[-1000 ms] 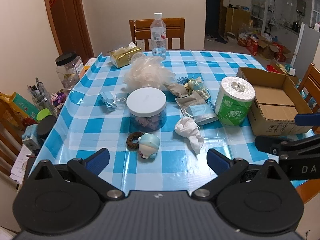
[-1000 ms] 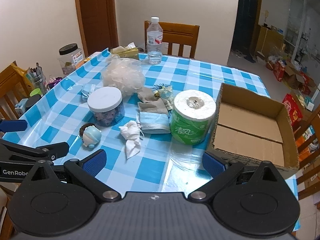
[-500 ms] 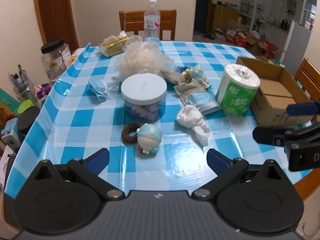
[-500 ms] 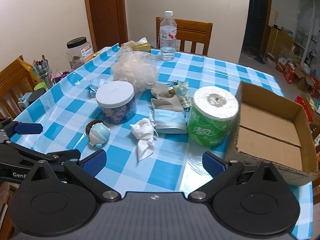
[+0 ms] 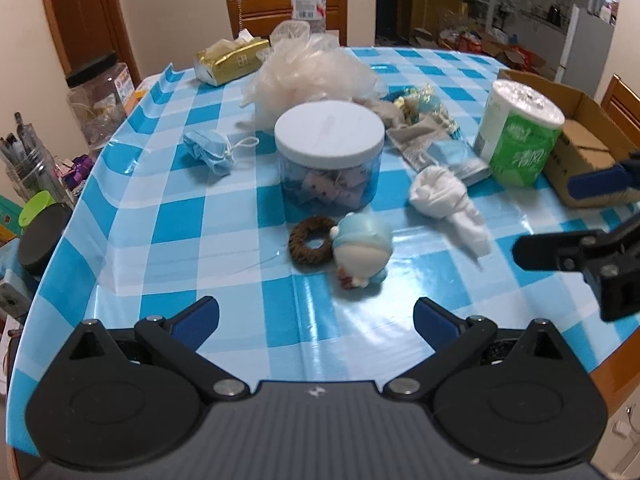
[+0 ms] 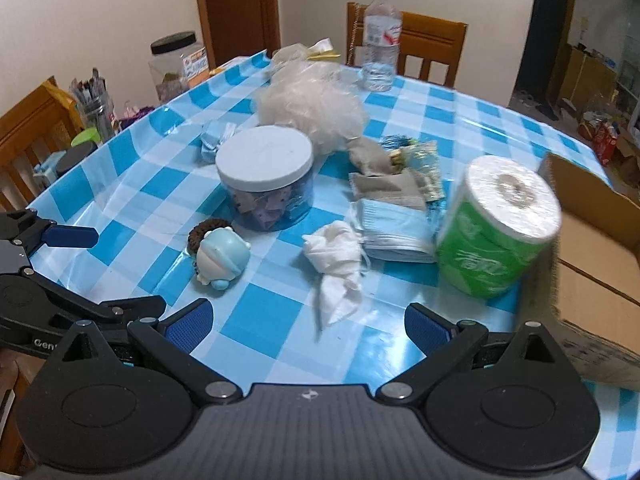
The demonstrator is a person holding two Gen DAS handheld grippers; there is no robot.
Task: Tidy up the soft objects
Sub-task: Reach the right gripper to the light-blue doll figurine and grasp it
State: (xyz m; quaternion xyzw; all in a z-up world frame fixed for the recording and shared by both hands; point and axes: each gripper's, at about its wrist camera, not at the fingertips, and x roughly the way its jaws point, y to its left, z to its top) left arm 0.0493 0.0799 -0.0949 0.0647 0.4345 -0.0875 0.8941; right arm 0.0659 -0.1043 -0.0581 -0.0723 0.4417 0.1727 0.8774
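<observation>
Two grippers of mine hang over the near table edge, both spread wide w/ nothing between the pads: left gripper (image 5: 316, 316), right gripper (image 6: 308, 322).

Big to small: checked blue-white tablecloth (image 5: 160, 216); cardboard box (image 6: 592, 240) at far right, cut off by the frame edge; green-wrapped toilet roll (image 6: 496, 236) touching the box's left wall, its white print blurred, can't read. Cream mesh pouf (image 5: 312, 72) at the far side, white-lid jar (image 5: 330, 160) just in front of it. Flat blue masks (image 6: 394, 228) left of the roll, crumpled white cloth (image 6: 336, 264) near them. Blue-capped squishy doll (image 5: 362, 252) touches a brown ring (image 5: 310, 242), close to my left gripper. Balled blue mask (image 5: 210, 152) sits left of the jar.

Writing: "Gen…" on my left gripper's body in the right view, rest hidden. Bottle label (image 6: 382, 34) too small to read.

Vs 0.5 s ago: both cams closer & lower to the table, things loom larger; pads just as wide apart.
</observation>
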